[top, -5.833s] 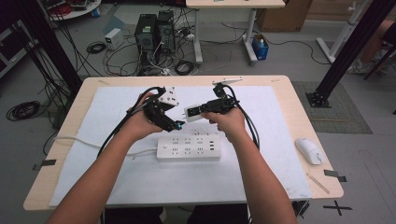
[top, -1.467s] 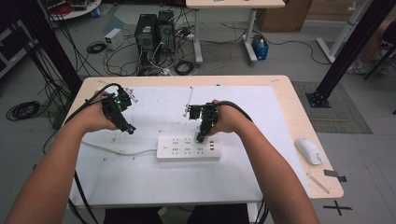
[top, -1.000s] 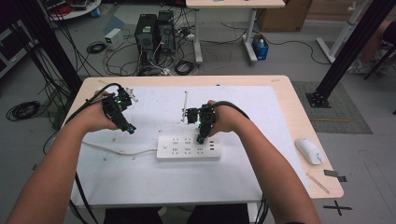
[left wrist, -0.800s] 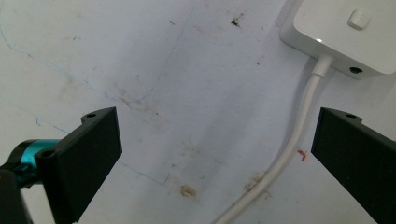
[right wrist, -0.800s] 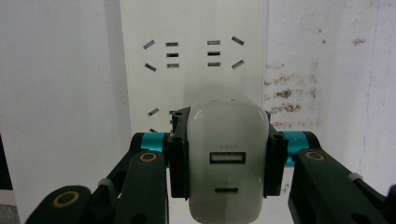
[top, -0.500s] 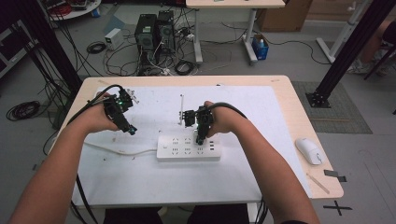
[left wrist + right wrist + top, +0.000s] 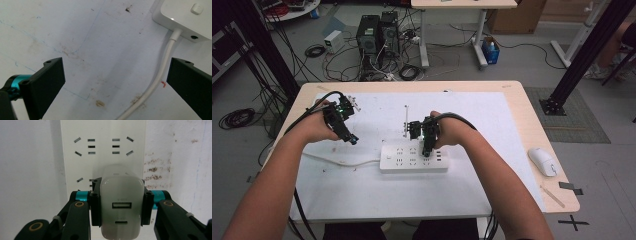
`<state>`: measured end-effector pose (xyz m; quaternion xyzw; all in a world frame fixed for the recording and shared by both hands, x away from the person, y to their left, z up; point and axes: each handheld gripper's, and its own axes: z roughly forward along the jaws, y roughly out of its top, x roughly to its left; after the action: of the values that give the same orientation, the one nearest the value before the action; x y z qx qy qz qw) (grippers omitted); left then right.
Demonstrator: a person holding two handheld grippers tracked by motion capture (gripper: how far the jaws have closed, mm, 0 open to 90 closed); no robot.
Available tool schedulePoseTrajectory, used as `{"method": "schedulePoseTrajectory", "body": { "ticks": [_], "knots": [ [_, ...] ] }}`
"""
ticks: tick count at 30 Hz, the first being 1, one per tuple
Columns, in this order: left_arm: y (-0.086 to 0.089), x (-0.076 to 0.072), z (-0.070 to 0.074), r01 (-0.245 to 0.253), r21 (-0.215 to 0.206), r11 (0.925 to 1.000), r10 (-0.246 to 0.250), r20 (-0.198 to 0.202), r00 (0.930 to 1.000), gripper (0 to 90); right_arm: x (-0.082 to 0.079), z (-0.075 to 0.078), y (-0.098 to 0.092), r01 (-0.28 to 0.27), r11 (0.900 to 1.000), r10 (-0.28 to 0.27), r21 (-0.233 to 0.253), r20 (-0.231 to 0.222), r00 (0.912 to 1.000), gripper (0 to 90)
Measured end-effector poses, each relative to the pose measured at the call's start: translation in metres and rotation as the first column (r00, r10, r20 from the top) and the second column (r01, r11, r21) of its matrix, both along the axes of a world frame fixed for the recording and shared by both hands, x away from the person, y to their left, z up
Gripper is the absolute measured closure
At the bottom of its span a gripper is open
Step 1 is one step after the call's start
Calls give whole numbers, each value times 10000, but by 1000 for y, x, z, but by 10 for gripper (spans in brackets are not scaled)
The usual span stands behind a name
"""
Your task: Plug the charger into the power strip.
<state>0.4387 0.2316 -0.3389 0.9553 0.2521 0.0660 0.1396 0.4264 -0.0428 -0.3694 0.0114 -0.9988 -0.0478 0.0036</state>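
Observation:
A white power strip (image 7: 413,158) lies across the middle of the table, its white cord (image 7: 337,161) running off to the left. My right gripper (image 7: 427,148) points down at the strip's right half and is shut on a white USB charger (image 7: 122,208). The charger sits pressed against the power strip (image 7: 102,155) over a socket, its USB ports facing the camera. My left gripper (image 7: 351,138) hovers left of the strip with its jaws wide open and nothing between them. In the left gripper view the cord (image 7: 160,75) enters the strip's end (image 7: 186,17).
The table (image 7: 542,145) carries a white paper sheet (image 7: 472,115). A white mouse (image 7: 543,161) lies near the right edge, with a thin stick (image 7: 553,196) in front of it. Computers and cables (image 7: 377,35) sit on the floor beyond the table.
Earlier both grippers met above the strip. Since then the left gripper went off to the left and stayed there. The right gripper has come down onto the strip with the charger.

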Motion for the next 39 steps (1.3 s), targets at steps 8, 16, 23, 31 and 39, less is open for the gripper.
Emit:
{"method": "schedulePoseTrajectory", "body": {
  "ticks": [8, 16, 23, 31, 39],
  "knots": [
    [-2, 0, 2, -10, -32, 10000, 10, 23, 10000, 17, 1, 0, 0, 183, 9998, -183, -21, -85, 9998, 631],
    [0, 0, 3, -58, 25, 10000, 57, 79, 10000, 17, -5, -4, 7, 150, 9988, -141, -464, 203, 9997, 631],
    [-3, -2, 4, 10, 26, 10000, -10, 96, 10000, 18, -3, -4, 7, 30, 9990, -24, -435, 143, 9999, 629],
    [-3, -3, 6, -58, 103, 9999, 57, 119, 9999, 17, -1, 1, 2, 283, 9995, -284, -112, -101, 9995, 517],
    [-5, -3, 9, 14, 170, 9999, -16, 153, 9999, 17, 3, 14, -9, 739, 9961, -733, 486, -132, 9972, 449]
  ]
}}
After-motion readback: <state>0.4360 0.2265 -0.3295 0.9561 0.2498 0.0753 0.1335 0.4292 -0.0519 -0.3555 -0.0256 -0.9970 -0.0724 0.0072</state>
